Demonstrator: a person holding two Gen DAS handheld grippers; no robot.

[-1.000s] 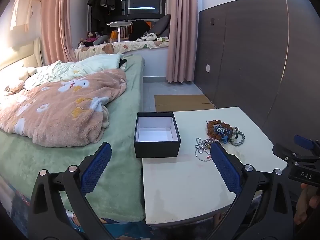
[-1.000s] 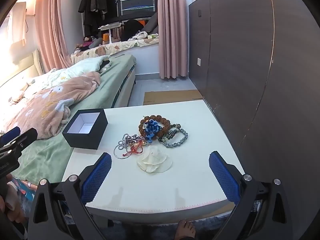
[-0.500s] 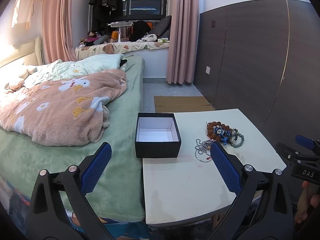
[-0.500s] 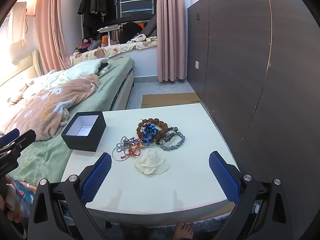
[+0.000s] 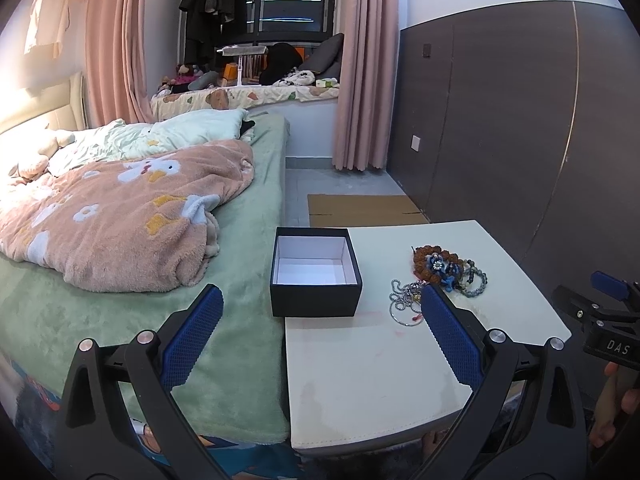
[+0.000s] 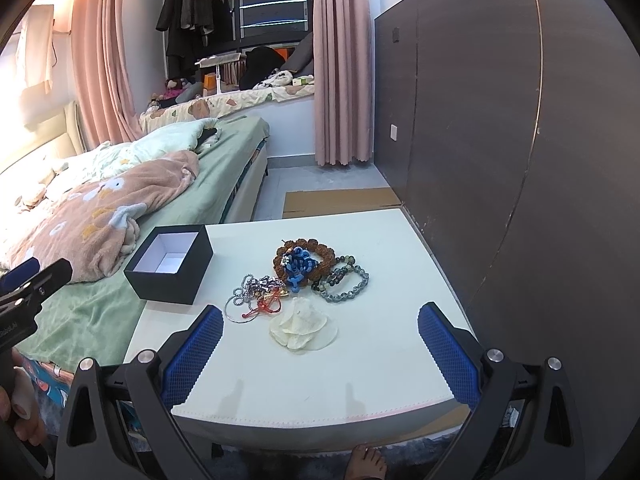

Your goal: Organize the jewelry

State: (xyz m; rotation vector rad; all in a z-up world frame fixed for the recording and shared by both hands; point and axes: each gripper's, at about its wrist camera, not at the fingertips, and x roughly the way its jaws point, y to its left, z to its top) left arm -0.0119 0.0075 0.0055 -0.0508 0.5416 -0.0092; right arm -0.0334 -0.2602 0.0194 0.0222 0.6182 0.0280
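Table (image 6: 360, 392) nearer, both grippers spread, box (image 6: 170, 270) seemingly empty

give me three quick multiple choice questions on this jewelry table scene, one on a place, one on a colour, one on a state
1. Where is the black box on the white table?
A. the corner next to the bed
B. the corner next to the dark wall
C. on top of the jewelry

2. What colour is the box's inside?
A. red
B. white
C. green

3. How is the right gripper?
A. shut on the brown bead bracelet
B. shut on the box
C. open, holding nothing

Answers: 1 A, it sits at the table edge by the green bed. 2 B, the lining shows white. 3 C, its jaws stand wide apart.
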